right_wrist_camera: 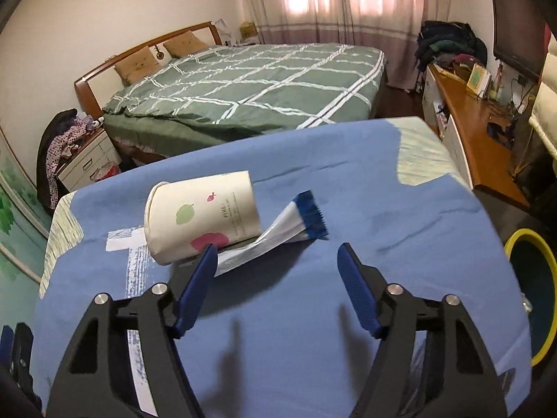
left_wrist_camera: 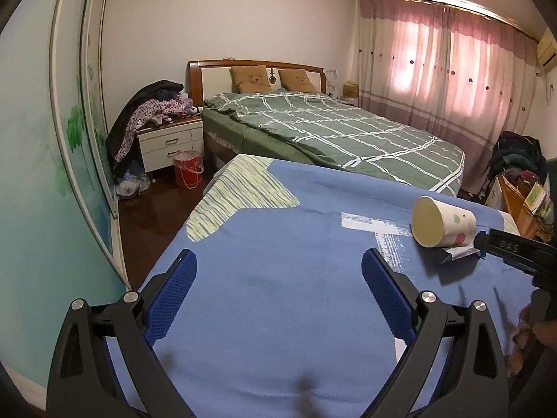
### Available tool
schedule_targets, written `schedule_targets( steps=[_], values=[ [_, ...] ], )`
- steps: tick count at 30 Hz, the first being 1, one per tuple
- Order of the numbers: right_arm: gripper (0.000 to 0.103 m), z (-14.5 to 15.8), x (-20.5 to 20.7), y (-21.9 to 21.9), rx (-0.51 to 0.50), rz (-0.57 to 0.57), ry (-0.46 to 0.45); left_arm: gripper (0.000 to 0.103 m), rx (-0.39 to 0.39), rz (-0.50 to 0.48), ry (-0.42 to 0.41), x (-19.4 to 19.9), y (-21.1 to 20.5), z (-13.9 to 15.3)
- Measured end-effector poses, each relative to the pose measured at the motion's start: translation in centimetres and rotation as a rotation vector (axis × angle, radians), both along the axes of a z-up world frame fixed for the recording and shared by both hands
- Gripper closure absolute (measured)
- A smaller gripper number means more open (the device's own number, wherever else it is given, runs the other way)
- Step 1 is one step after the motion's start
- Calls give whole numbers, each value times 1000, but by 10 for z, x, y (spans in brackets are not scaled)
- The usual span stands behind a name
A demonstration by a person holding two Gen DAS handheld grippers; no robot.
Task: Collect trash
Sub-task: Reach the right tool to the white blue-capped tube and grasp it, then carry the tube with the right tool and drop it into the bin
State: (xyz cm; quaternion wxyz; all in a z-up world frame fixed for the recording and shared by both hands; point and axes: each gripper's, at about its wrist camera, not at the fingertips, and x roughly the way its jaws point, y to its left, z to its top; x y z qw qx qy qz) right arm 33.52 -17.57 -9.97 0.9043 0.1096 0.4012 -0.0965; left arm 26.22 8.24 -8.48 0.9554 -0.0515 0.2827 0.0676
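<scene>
A white paper cup [right_wrist_camera: 202, 217] with green and pink fruit prints lies on its side on the blue cloth [right_wrist_camera: 313, 313]. A white wrapper with a blue serrated end [right_wrist_camera: 275, 235] lies against the cup, partly under it. My right gripper [right_wrist_camera: 275, 254] is open just in front of the wrapper, its left finger [right_wrist_camera: 195, 289] close to the cup's base. My left gripper [left_wrist_camera: 278, 264] is open and empty over bare cloth [left_wrist_camera: 278, 278]; the cup [left_wrist_camera: 442, 221] and wrapper [left_wrist_camera: 456, 252] lie to its right, where the right gripper's finger [left_wrist_camera: 515, 247] also shows.
A bin with a yellow rim [right_wrist_camera: 532, 296] stands on the floor right of the table. A bed with a green checked cover [left_wrist_camera: 330, 132] lies beyond. A red bucket [left_wrist_camera: 188, 169] and nightstand [left_wrist_camera: 170, 142] stand at left. A wooden desk [right_wrist_camera: 477, 132] runs along the right.
</scene>
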Motion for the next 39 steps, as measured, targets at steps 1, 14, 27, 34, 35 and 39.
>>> schedule_targets(
  steps=[1, 14, 27, 34, 35, 39],
  values=[
    [38, -3, 1, 0, 5, -6, 8, 9, 0, 1, 0, 0, 0, 0],
    [74, -24, 14, -1, 122, -11, 66, 9, 3, 1, -4, -3, -1, 1],
    [90, 1, -35, -25, 157, 12, -11, 9, 5, -6, 1, -4, -4, 1],
    [92, 20, -88, -53, 108, -6, -76, 9, 10, -16, -2, -6, -7, 1],
    [92, 22, -97, -59, 97, -17, -90, 9, 13, -17, -2, -6, -8, 1],
    [92, 28, -134, -92, 60, -84, -134, 9, 23, -22, -4, -9, -11, 1]
  ],
)
